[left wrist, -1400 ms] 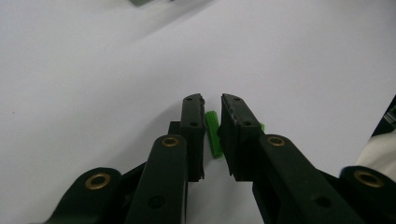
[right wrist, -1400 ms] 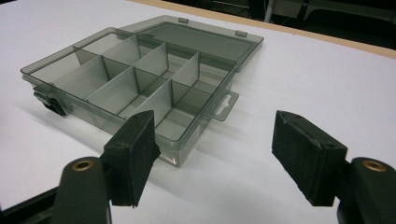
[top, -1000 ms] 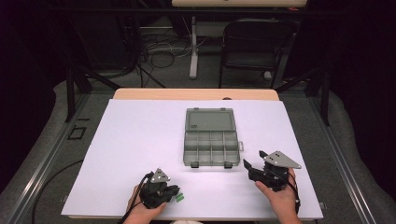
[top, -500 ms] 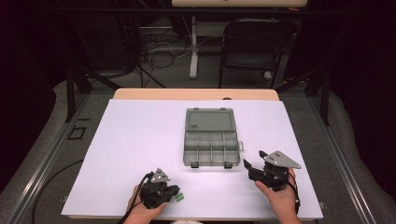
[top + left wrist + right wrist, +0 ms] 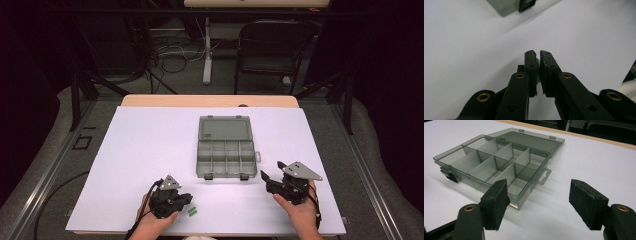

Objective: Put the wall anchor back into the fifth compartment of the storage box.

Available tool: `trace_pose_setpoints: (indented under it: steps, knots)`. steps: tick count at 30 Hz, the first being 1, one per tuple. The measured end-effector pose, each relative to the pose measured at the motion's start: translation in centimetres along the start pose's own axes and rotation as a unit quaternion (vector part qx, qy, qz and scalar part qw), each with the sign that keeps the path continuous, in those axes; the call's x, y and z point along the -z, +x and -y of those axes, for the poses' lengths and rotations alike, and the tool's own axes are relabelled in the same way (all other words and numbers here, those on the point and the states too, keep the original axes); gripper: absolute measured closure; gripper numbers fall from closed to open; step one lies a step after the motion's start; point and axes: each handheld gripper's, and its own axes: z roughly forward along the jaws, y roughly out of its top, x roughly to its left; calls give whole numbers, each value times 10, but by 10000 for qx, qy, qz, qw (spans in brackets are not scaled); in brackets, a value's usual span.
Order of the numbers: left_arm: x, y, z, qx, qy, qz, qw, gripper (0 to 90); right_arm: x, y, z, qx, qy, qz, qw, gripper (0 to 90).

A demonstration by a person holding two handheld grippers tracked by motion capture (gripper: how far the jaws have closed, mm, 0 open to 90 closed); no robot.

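- Dark room, a chair (image 5: 272, 47) and loose cables behind, and a white sheet (image 5: 140, 150) covering the table in front.
- The box (image 5: 224, 147) sits mid-sheet, lid flat open, all its compartments empty from the right gripper view.
- Down at the near edge, the left gripper (image 5: 537, 58) is clenched on a small green piece (image 5: 538, 71); a sliver of green peeks between the pads.
- Compared with a second ago, hardly anything has shifted: the left hand sits in much the same spot, grip just as tight. I'd say the pick is made and the carry hasn't begun.
- A second green piece (image 5: 192, 212) lies on the sheet just beside that gripper, though it's tiny from up here.
- The right gripper (image 5: 539, 195) hangs released, jaws wide, nothing between them, near the box's front right corner.
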Motion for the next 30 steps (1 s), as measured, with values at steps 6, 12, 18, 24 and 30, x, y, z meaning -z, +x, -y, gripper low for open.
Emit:
trace_pose_setpoints:
  steps: [6, 12, 18, 24, 30]
  knots:
    - [5, 4, -11, -2, -118, 5, 9999, 848, -1, 0, 0, -24, -33, 16, 10000, 310]
    - [9, 4, -20, -39, -166, -23, 9999, 848, 0, 0, 0, -46, -30, 44, 10000, 310]
    - [10, 6, -28, -3, -187, -22, 9998, 848, -2, 1, 0, -49, -109, 47, 9999, 310]
    - [12, 8, -38, -13, -239, -41, 9997, 848, 0, 0, 0, -47, 16, -7, 10000, 310]
    - [13, 12, -50, 28, -339, -47, 9994, 848, -2, 0, 0, -56, -48, 4, 10000, 309]
